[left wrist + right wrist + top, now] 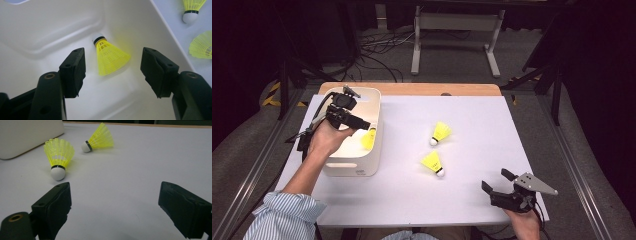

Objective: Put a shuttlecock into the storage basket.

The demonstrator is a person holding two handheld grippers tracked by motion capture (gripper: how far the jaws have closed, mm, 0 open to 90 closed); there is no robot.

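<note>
The left gripper (113, 72) hangs over the white bin (374, 145), fingers spread around nothing, one shuttlecock (110, 56) lying inside. The right gripper (113, 212) waits wide and empty near two shuttlecocks (58, 153) on the surface (472, 125), presumably next.

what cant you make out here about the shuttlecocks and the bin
- Bin floor, high view: the left hand and left gripper cover most of it.
- Shuttlecock in the bin, high view: partly behind the bin wall.
- Shuttlecock skirt, left gripper view: cut by the right edge.
</note>
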